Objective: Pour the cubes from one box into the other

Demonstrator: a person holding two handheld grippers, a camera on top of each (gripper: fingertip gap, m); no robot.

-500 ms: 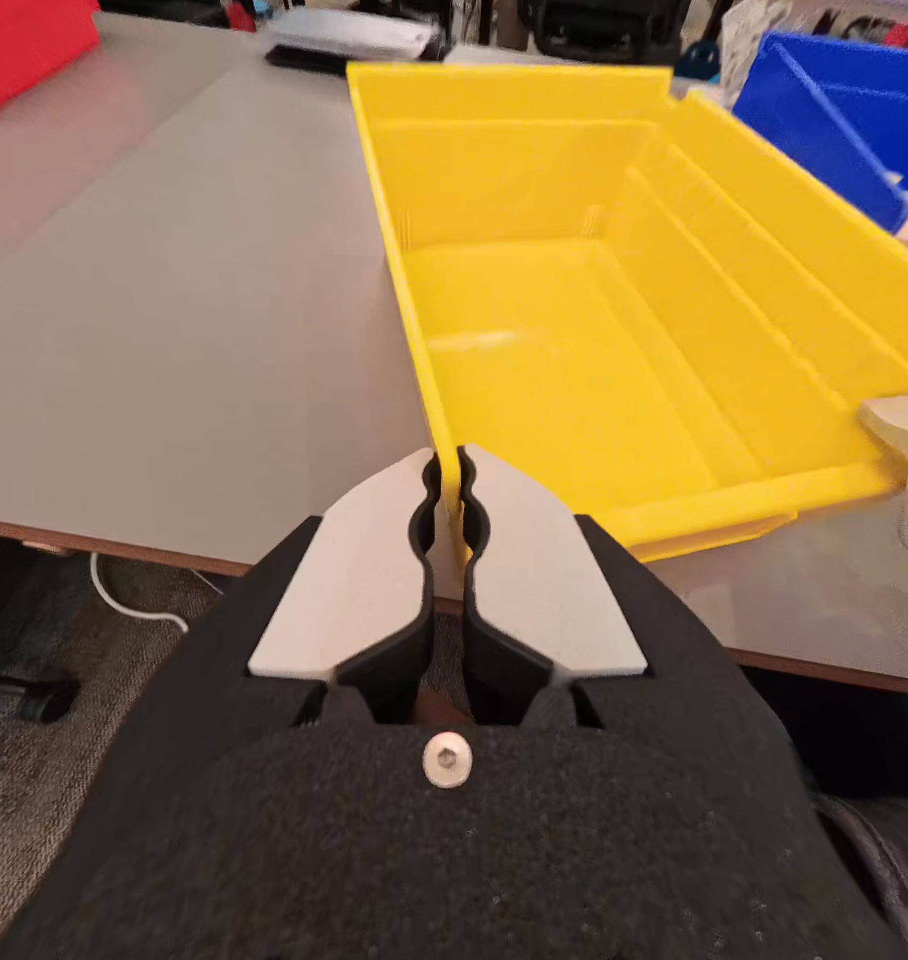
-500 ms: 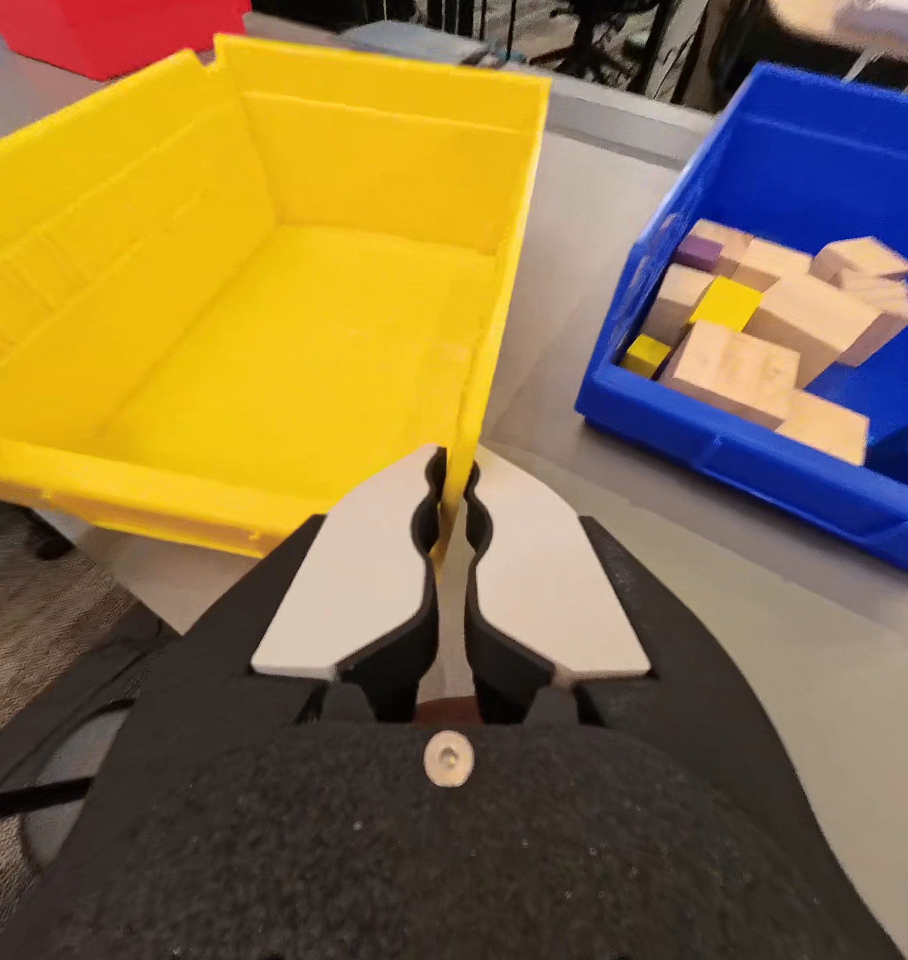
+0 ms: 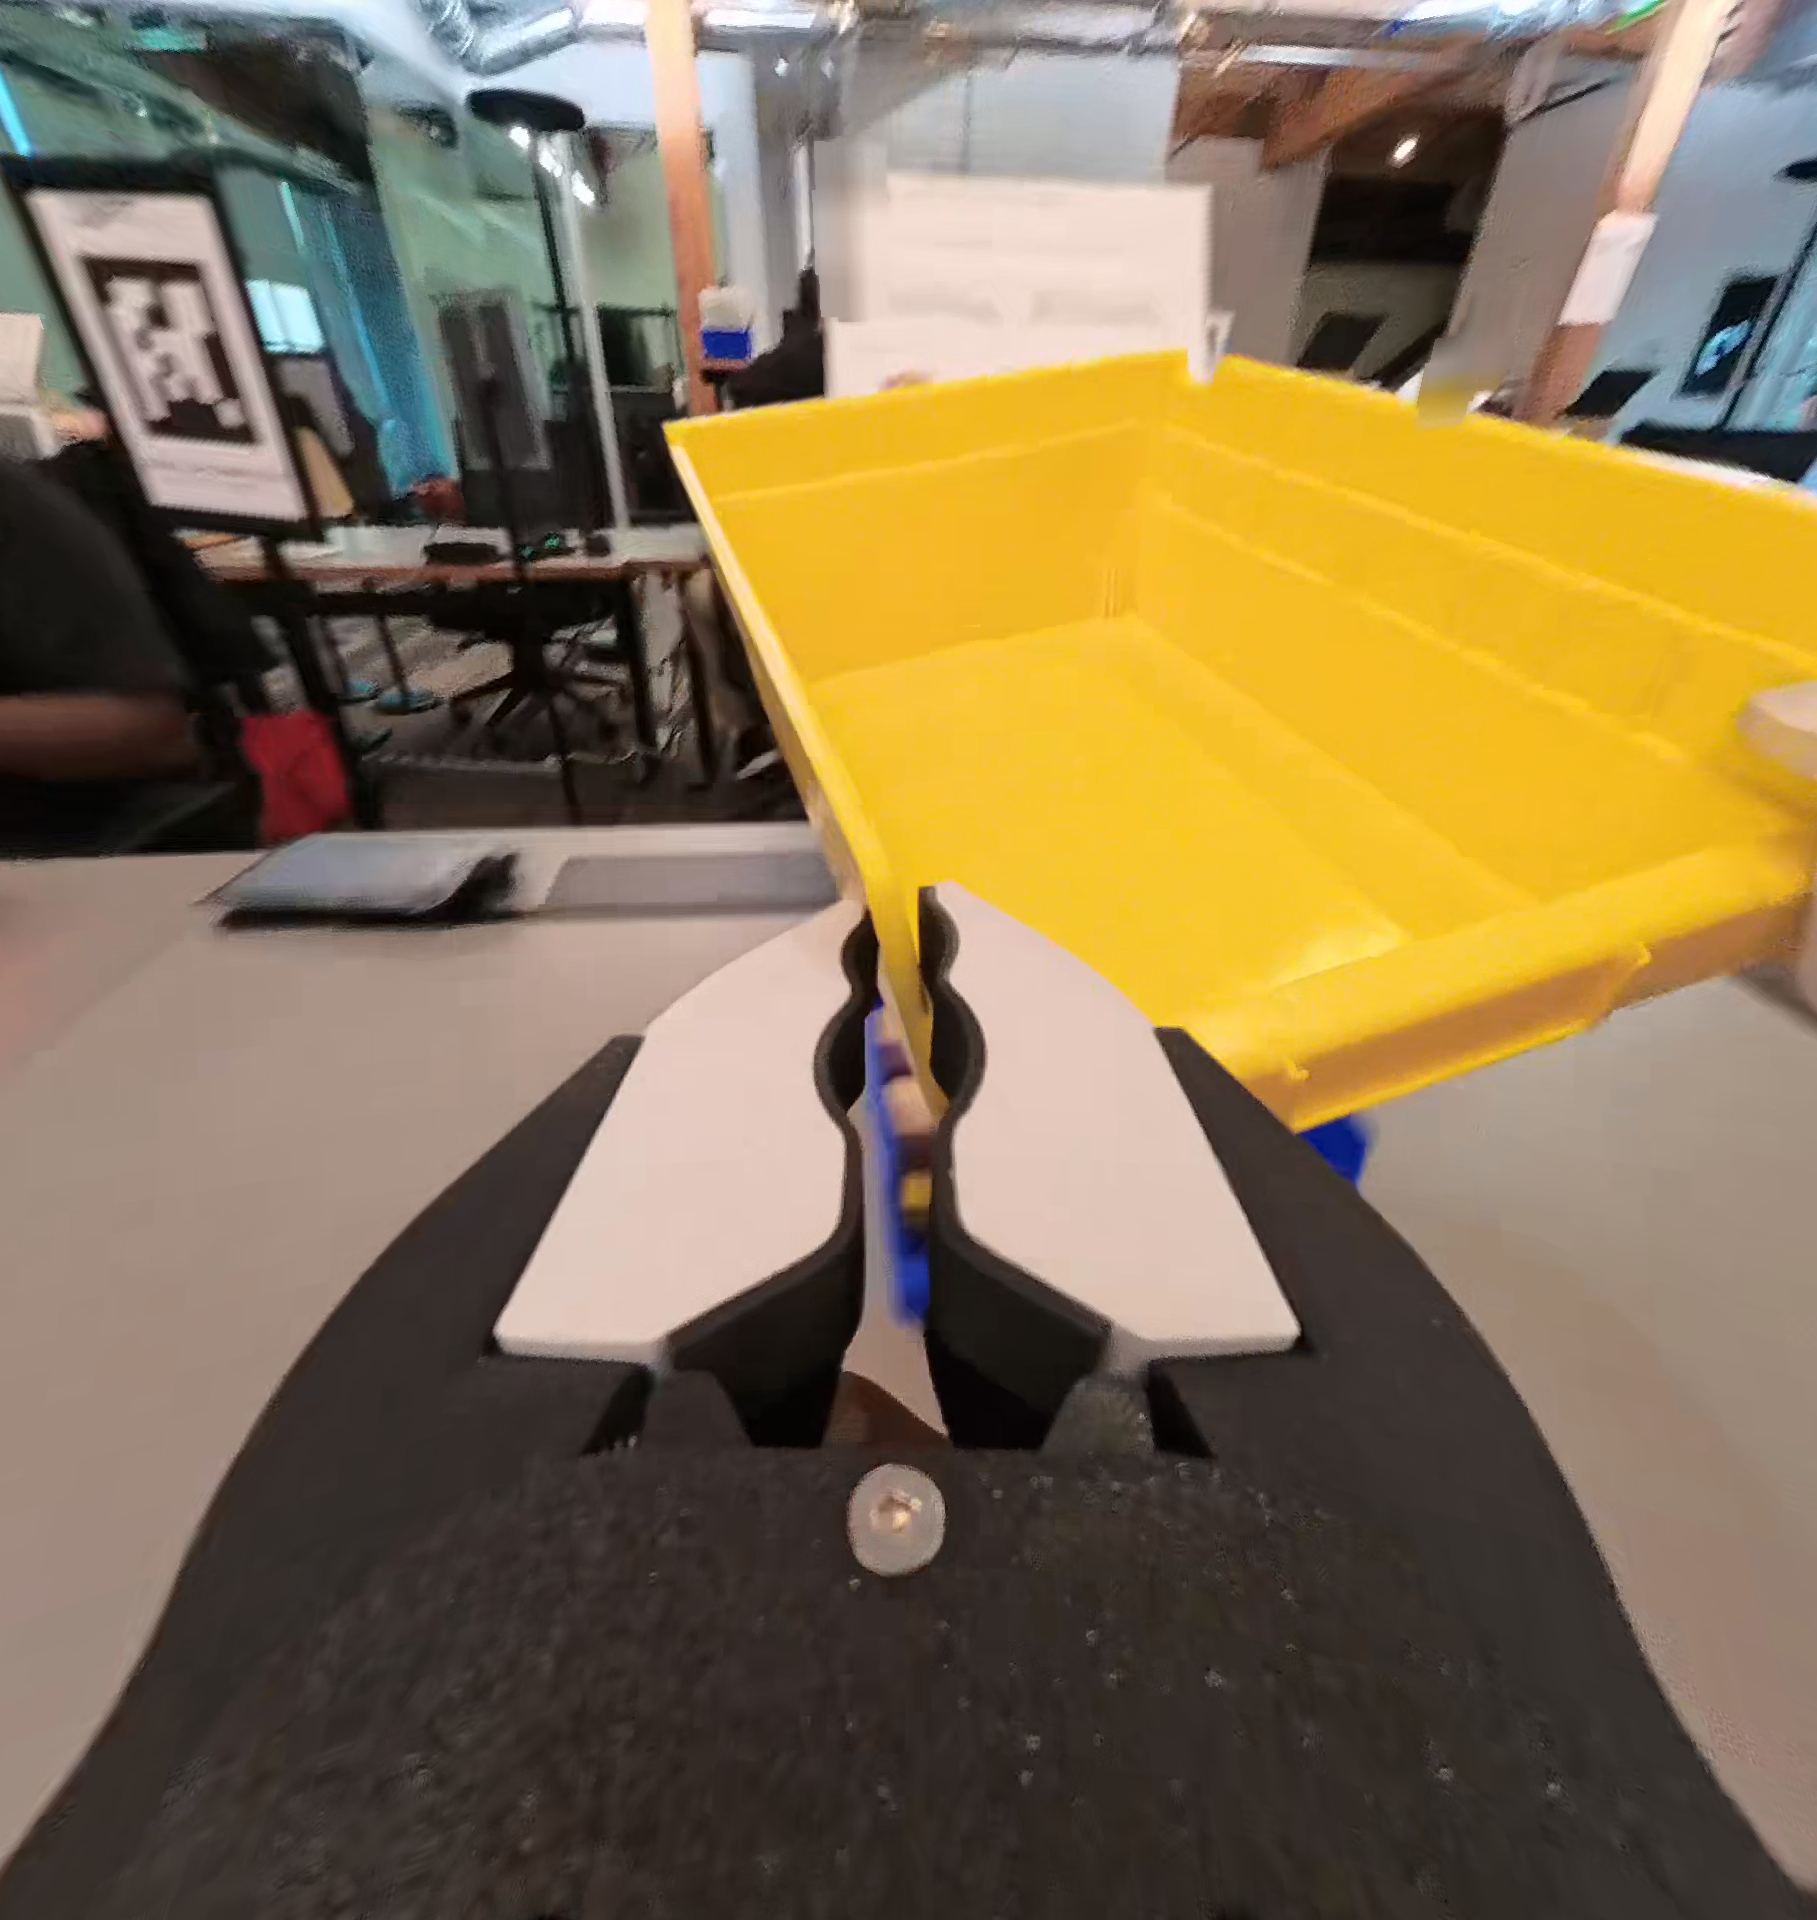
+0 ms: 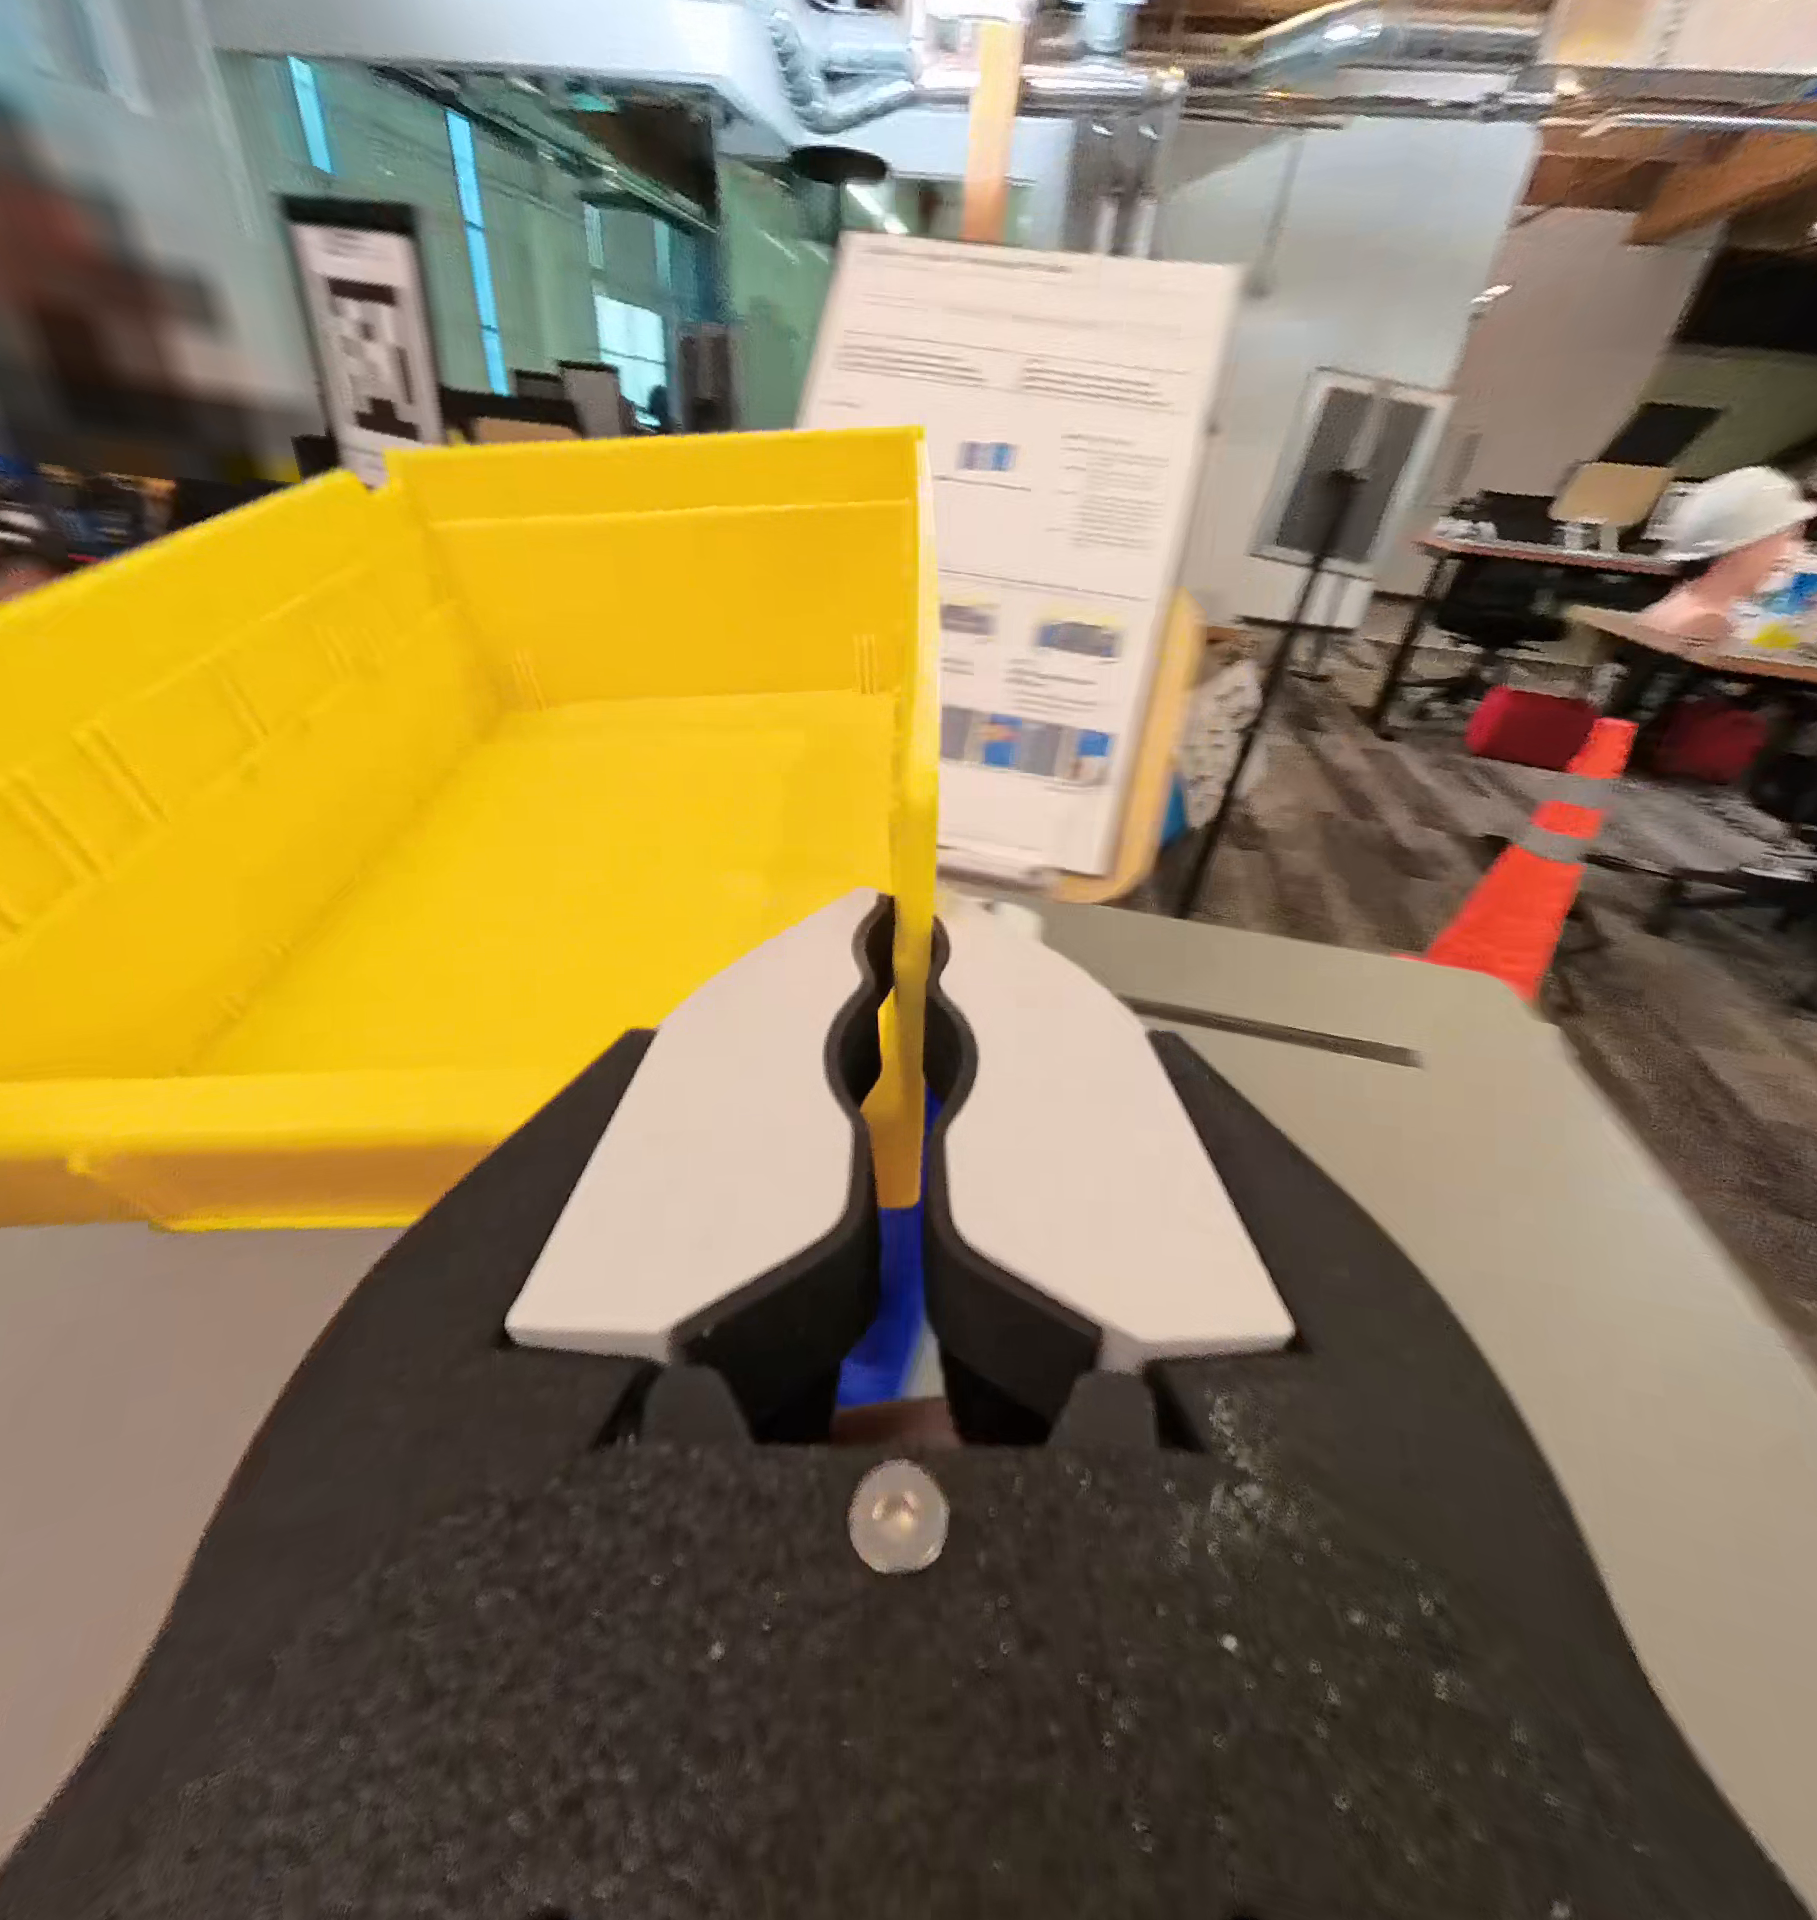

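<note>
Grey-faced fingers of the left gripper (image 3: pixel 902 940) are pinched narrow on the thin side wall of the yellow box (image 3: pixel 1247 790), the plastic edge running straight down between them. From there the box fans out toward one and two o'clock, its bare floor and ribbed walls showing no cubes inside, and its underside is clear of the grey table (image 3: pixel 260 1091). Through the slit between the fingers, at about six o'clock from the tips, a strip of the blue box (image 3: pixel 899 1236) shows below, with small blurred blocks (image 3: pixel 909 1117) in it; a blue corner also peeks out under the yellow box's near edge. At three o'clock a pale tip of the other gripper meets the far wall. The right gripper (image 4: pixel 909 940) is likewise clamped narrow on the opposite side wall of the yellow box (image 4: pixel 468 831), which spreads toward nine and ten o'clock. Blue plastic of the blue box (image 4: pixel 888 1320) fills the gap behind the fingers. Beyond the table edge, at two o'clock, stands an orange traffic cone (image 4: pixel 1527 883), and at twelve a white poster board (image 4: pixel 1049 468).
</note>
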